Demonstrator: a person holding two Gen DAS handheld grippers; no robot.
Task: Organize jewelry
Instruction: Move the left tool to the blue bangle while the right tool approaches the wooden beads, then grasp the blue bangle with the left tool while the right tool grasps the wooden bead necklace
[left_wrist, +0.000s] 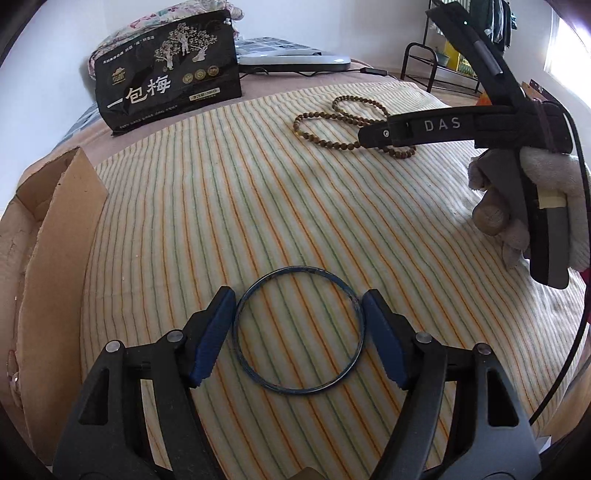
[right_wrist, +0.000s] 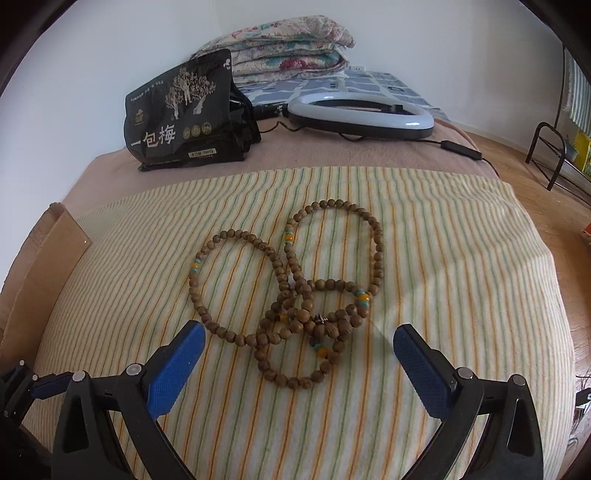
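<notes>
Left hand-held gripper (left_wrist: 298, 321) spread around thin dark-blue ring bangle (left_wrist: 299, 331), pad contact unclear; right hand-held gripper (right_wrist: 298, 363) spread over tangled brown wooden-bead strands (right_wrist: 295, 295); torn cardboard box (left_wrist: 40, 236) cut off by frame.

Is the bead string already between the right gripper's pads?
No, the bead string lies on the striped cloth ahead of the open right gripper.

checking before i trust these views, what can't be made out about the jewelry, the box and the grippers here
- Cardboard box: inside unseen in the left wrist view, cut off by the frame edge and its own flap.
- Bead strands: count unclear in the right wrist view, since the loops overlap; the right gripper's finger covers part in the left.
- Blue bangle: whether the left gripper pads touch it is unclear.
</notes>
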